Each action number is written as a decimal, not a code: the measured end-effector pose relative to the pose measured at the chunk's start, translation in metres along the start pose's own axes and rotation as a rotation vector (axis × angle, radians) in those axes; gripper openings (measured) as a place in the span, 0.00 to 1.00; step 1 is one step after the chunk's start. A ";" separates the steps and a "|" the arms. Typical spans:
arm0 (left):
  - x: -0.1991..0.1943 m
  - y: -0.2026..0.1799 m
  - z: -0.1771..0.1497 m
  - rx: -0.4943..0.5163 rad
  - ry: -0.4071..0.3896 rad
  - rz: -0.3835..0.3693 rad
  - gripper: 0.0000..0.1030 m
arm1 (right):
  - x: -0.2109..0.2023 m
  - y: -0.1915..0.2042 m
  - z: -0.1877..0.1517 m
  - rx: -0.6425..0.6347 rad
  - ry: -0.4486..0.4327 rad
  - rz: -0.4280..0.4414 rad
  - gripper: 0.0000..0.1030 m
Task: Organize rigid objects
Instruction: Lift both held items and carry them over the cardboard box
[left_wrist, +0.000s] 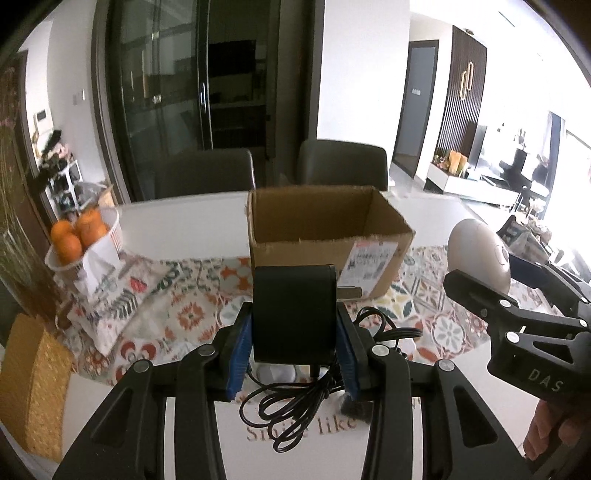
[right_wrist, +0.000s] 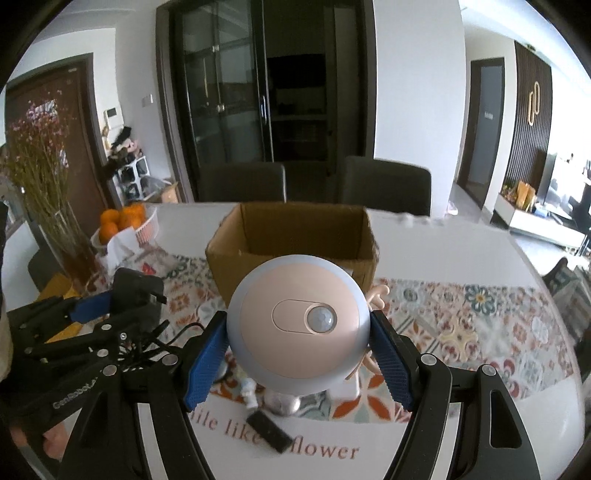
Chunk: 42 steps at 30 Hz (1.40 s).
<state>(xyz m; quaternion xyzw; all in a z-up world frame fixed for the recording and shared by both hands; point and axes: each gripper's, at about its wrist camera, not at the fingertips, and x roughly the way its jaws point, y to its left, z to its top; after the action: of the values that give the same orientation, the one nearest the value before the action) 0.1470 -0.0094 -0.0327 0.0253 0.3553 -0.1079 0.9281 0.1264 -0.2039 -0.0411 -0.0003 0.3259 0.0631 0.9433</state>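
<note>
Left wrist view, from the left edge of the bench (left_wrist: 192, 221) across: one yellow woven box (left_wrist: 35, 384) sits at the near left corner, and behind it one white basket (left_wrist: 107, 240) holds three oranges (left_wrist: 75, 232) that can be counted. A patterned cloth (left_wrist: 177, 306) runs across the middle of the bench. At the centre, the left tongs (left_wrist: 293, 350) are clamped on one black power adapter (left_wrist: 295, 314), its blue pads pressed to both sides, and its black cable (left_wrist: 295, 398) hangs in loops below. One open cardboard box (left_wrist: 325, 236) stands on the cloth just beyond the adapter, toward the far edge, with one printed label (left_wrist: 373, 260) on its near wall. Two grey chairs (left_wrist: 207, 173) stand behind the far edge. To the right, the right tongs (left_wrist: 517, 284) hold one round sensor lamp (left_wrist: 480, 254) raised above the cloth.

Right wrist view, left to right: one vase of dried flowers (right_wrist: 48, 177) stands at the left edge, then the basket of oranges (right_wrist: 147, 225), then the left tongs (right_wrist: 110, 306) with the adapter (right_wrist: 136, 295). In the centre, the right tongs (right_wrist: 299, 354) are clamped on the sensor lamp (right_wrist: 299, 321), held in front of the cardboard box (right_wrist: 295, 232). Below it, one small black stick (right_wrist: 267, 430) lies on white printed lettering, beside a few small items too hidden to name.
</note>
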 end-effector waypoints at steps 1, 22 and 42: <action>0.000 0.000 0.004 0.003 -0.007 0.001 0.40 | 0.000 0.000 0.003 0.000 -0.008 -0.001 0.73; 0.054 0.011 0.101 0.017 -0.078 -0.032 0.40 | 0.048 -0.025 0.089 0.002 -0.072 -0.017 0.73; 0.156 0.010 0.148 -0.004 0.073 -0.064 0.40 | 0.139 -0.061 0.124 0.034 0.081 -0.021 0.73</action>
<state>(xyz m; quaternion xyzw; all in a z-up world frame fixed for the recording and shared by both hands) 0.3593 -0.0464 -0.0263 0.0158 0.3896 -0.1356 0.9108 0.3186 -0.2425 -0.0318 0.0097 0.3648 0.0477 0.9298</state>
